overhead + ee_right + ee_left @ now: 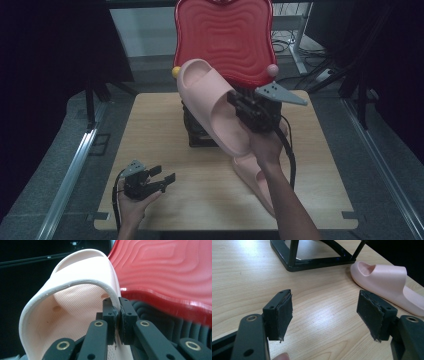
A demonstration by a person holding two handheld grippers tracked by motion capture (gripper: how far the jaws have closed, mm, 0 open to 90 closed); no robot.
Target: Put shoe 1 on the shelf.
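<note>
A pink slipper (210, 102) hangs lifted above the table, in front of the black rack (197, 131). My right gripper (240, 106) is shut on the rim of its strap; in the right gripper view the jaws pinch that thin edge of the slipper (75, 302) at the gripper (117, 312). A second pink slipper (252, 177) lies flat on the table (160, 150), partly under the right forearm, and shows as the slipper (387, 282) in the left gripper view. My left gripper (161, 176) rests low at the front left, open and empty, and appears as the gripper (324, 315) over bare wood.
A red wavy tray-like panel (225, 37) stands upright on the black rack at the table's back, close behind the lifted slipper. The rack's base (312, 263) lies ahead of the left gripper. Metal rails run along the floor on both sides.
</note>
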